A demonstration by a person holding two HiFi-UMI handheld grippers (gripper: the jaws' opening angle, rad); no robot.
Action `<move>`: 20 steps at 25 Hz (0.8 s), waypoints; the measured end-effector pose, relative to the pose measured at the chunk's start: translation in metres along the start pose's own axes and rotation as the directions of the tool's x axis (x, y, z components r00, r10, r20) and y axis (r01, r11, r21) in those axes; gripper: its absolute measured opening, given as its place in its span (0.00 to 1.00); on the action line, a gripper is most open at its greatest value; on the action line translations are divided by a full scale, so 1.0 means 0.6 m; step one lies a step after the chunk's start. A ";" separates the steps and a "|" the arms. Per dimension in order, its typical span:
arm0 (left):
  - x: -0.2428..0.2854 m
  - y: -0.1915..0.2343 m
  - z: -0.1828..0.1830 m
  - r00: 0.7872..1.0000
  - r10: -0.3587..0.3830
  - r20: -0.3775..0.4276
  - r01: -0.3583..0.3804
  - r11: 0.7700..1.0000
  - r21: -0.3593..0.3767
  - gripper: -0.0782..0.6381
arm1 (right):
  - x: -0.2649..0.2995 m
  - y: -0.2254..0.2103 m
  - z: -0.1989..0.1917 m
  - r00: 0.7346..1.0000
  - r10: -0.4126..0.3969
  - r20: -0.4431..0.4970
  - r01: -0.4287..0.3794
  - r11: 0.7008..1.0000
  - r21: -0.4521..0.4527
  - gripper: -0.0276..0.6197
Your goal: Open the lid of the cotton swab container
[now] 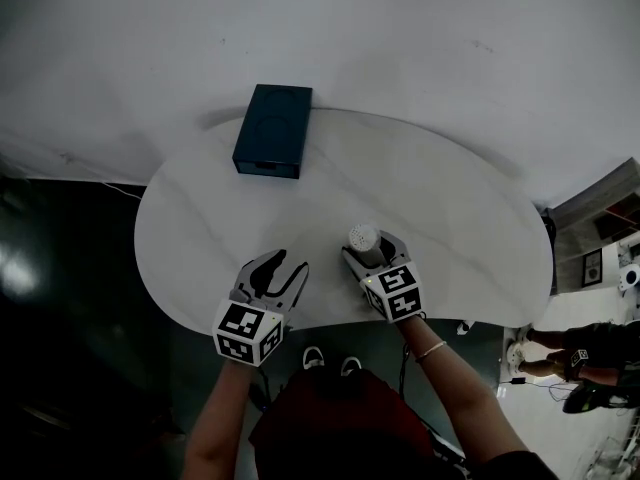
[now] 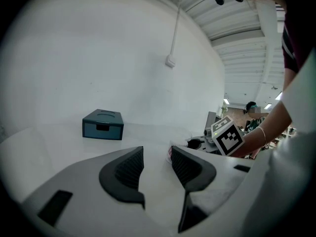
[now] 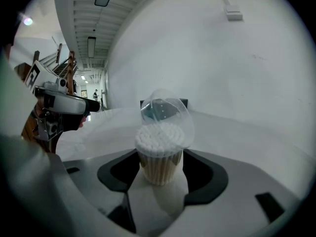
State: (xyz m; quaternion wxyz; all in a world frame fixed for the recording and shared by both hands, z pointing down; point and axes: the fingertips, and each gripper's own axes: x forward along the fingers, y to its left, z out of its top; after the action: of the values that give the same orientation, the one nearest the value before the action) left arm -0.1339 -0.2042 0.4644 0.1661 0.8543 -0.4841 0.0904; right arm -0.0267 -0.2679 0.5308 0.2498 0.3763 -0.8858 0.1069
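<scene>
While the right hand-held gripper [image 1: 372, 250] is closed on the cotton swab container [image 3: 159, 162], its dark pads pressing the container's two sides, the left hand-held gripper [image 1: 288, 263] sits just beside it at lower centre of the head view with its jaws moderately apart and only bare desk [image 1: 440, 218] between them. In the right gripper view the container stands upright on the white desk, near the desk's front edge. Its clear domed lid [image 3: 165, 110] is tipped up behind the packed white swab heads, which are uncovered. A dark teal box [image 1: 272, 130] lies at the upper left of the desk, close to the far edge and well apart from both grippers; the right gripper view shows it partly hidden behind the raised lid. A thin bracelet [image 1: 432, 349] circles the right wrist. A pale wall [image 1: 400, 38] fills the top of the head view and the floor at left is dark. At the right edge of that view, beyond the desk, part of another person [image 1: 585, 353] in dark clothing shows.
</scene>
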 end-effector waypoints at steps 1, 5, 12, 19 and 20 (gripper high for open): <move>0.000 0.000 0.000 1.000 0.001 0.000 -0.001 1.000 -0.001 0.38 | -0.001 0.000 0.001 1.000 0.003 0.003 -0.003 1.000 0.004 0.45; 0.000 -0.003 -0.005 1.000 -0.004 -0.002 0.004 1.000 -0.008 0.38 | -0.004 0.003 -0.002 1.000 0.010 -0.009 -0.010 1.000 0.013 0.45; -0.001 -0.013 -0.017 1.000 -0.016 -0.015 0.016 1.000 -0.008 0.38 | -0.024 0.008 -0.007 1.000 0.016 -0.012 -0.016 1.000 0.024 0.45; 0.003 -0.031 -0.018 0.999 -0.045 -0.014 0.045 0.999 0.000 0.38 | -0.063 -0.003 -0.015 1.000 -0.021 -0.003 0.021 0.999 0.045 0.45; 0.003 -0.034 -0.018 0.999 -0.051 -0.012 0.051 0.999 0.001 0.38 | -0.069 -0.003 -0.016 1.000 -0.024 0.000 0.024 0.999 0.049 0.45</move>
State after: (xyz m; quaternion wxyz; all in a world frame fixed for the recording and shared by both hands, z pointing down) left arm -0.1153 -0.1922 0.4709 0.1706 0.8658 -0.4613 0.0917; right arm 0.0027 -0.2397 0.5175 0.2415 0.3929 -0.8784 0.1257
